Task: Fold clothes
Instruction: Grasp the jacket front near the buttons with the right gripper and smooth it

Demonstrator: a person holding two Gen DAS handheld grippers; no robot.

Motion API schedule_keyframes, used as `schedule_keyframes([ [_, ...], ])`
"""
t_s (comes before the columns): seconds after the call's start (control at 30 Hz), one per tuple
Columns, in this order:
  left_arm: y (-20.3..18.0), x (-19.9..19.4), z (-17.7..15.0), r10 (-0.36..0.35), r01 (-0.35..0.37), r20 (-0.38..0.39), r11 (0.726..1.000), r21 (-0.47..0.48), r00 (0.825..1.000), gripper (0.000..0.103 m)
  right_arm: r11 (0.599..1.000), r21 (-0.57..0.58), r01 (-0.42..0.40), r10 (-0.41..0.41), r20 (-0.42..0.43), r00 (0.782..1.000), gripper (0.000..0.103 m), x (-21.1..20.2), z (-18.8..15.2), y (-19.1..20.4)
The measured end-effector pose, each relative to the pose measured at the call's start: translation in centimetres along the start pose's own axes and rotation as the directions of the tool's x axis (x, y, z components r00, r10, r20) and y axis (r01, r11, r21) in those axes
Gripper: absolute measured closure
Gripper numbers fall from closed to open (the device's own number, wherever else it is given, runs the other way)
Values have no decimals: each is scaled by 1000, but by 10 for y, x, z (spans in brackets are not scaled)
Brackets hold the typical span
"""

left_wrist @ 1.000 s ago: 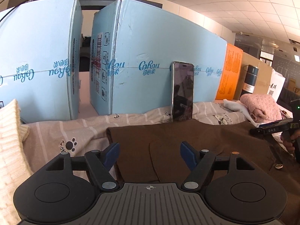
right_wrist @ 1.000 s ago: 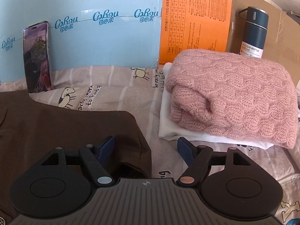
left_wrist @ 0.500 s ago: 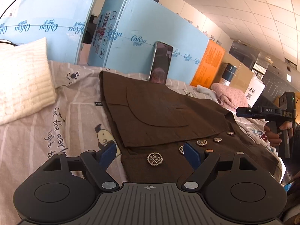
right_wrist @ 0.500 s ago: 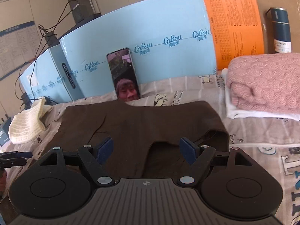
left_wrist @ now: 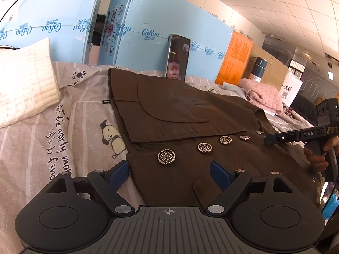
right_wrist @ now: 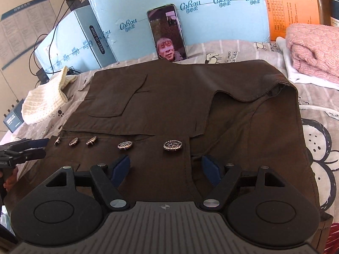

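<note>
A dark brown garment (left_wrist: 190, 114) with a row of metal buttons (left_wrist: 166, 157) lies spread on the bed, its far part folded over toward the near edge. It also shows in the right wrist view (right_wrist: 169, 105). My left gripper (left_wrist: 169, 170) is open and empty above the garment's near left edge. My right gripper (right_wrist: 164, 167) is open and empty above the near edge, just below the buttons (right_wrist: 172, 145). Each gripper appears in the other's view, the right (left_wrist: 296, 136) and the left (right_wrist: 21, 150).
A phone (left_wrist: 177, 57) leans on blue boxes (left_wrist: 148, 33) at the back. A white knit (left_wrist: 23, 80) lies left. A folded pink sweater (right_wrist: 313, 48) on a white garment lies right, by an orange box (left_wrist: 235, 61) and flask (left_wrist: 257, 68). The patterned sheet (left_wrist: 63, 127) covers the bed.
Both grippers pulled back from the far side toward the garment's near edge, and stayed open. The button row has come into view under them.
</note>
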State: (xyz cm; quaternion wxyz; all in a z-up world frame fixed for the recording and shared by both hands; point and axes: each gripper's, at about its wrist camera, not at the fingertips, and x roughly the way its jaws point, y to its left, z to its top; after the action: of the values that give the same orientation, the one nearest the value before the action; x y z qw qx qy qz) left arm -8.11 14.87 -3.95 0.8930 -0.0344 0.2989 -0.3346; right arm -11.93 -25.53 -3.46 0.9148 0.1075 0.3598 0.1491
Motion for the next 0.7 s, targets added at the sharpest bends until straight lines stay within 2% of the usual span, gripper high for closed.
schedule_keyframes([
  [0.07,-1,-4,2,-17,17,23,1000,0,1000,17,1000,-8,-1,1,-6,1000,49,-1,-1,0],
  [0.17,-2,-12,5,-80,81,79,997,-8,994,17,1000,-12,8,-8,-3,1000,56,-3,-2,-1],
  [0.23,0,-11,5,-140,142,94,990,-21,986,17,1000,2,-5,5,5,1000,57,-4,-4,-5],
  [0.43,14,10,6,-75,76,9,991,-111,997,19,996,75,-40,37,35,999,60,-10,-10,-14],
  [0.5,15,12,4,-58,57,-2,988,-142,998,23,995,92,-38,36,30,999,61,-9,-9,-15],
  [0.53,15,12,3,-45,44,-2,988,-151,999,28,996,87,-34,31,30,999,61,-9,-8,-14],
  [0.6,14,11,2,-10,10,2,987,-158,1000,50,997,74,-30,27,30,999,61,-6,-6,-12],
  [0.67,16,11,3,12,-10,8,985,-175,1000,91,998,62,-32,31,32,999,64,-5,-6,-12],
  [0.7,17,11,3,14,-12,12,983,-181,1000,97,998,55,-36,34,36,999,66,-5,-6,-13],
])
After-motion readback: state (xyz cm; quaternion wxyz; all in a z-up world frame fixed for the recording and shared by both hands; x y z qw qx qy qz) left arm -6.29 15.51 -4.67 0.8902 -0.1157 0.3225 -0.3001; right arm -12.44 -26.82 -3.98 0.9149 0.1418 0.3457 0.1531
